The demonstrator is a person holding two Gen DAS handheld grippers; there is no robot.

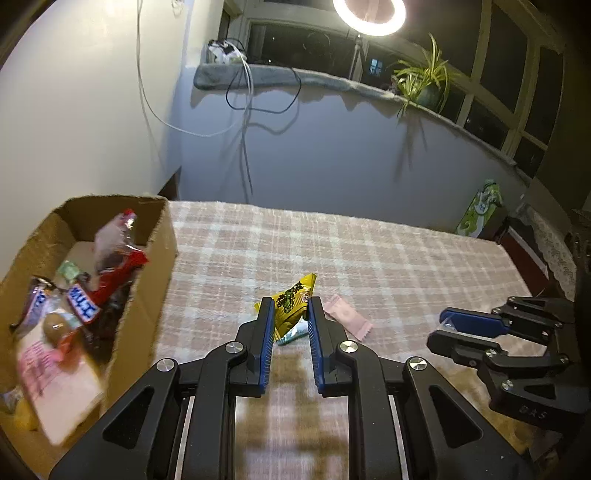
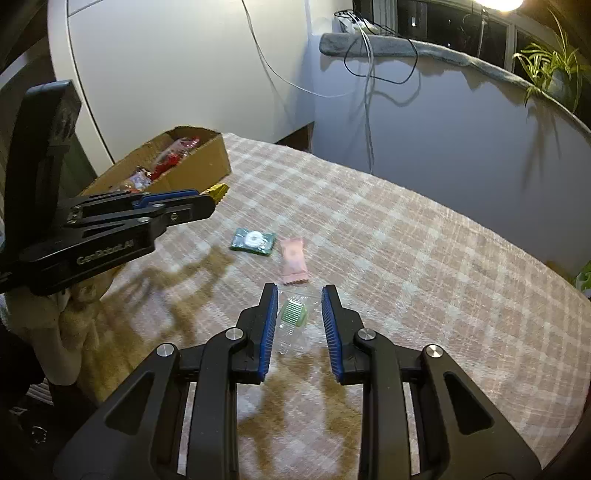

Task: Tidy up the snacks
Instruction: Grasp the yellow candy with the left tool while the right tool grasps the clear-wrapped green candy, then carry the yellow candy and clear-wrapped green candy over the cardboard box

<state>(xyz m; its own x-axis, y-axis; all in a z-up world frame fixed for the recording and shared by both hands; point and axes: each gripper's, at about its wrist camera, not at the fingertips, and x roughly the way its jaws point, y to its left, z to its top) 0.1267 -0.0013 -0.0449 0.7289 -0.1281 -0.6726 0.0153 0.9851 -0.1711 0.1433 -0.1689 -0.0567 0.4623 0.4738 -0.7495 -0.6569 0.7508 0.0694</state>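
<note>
My left gripper (image 1: 291, 309) is shut on a yellow snack packet (image 1: 293, 306) and holds it above the checked tablecloth; it also shows in the right wrist view (image 2: 207, 201), with the packet's gold end (image 2: 218, 192) sticking out. A cardboard box (image 1: 157, 254) holding several snacks stands at the left, also seen in the right wrist view (image 2: 207, 158). My right gripper (image 2: 300, 295) is open, its jaws either side of a clear-wrapped green candy (image 2: 293, 314) on the cloth. A green packet (image 2: 253, 241) and a pink packet (image 2: 293, 260) lie just beyond.
The table with its checked cloth (image 2: 424, 258) ends at a wall on the far side. A windowsill with cables (image 1: 255, 77) and a potted plant (image 1: 424, 81) runs behind. A ring light (image 1: 369, 14) shines above. A green bag (image 1: 480, 210) stands off the table's right end.
</note>
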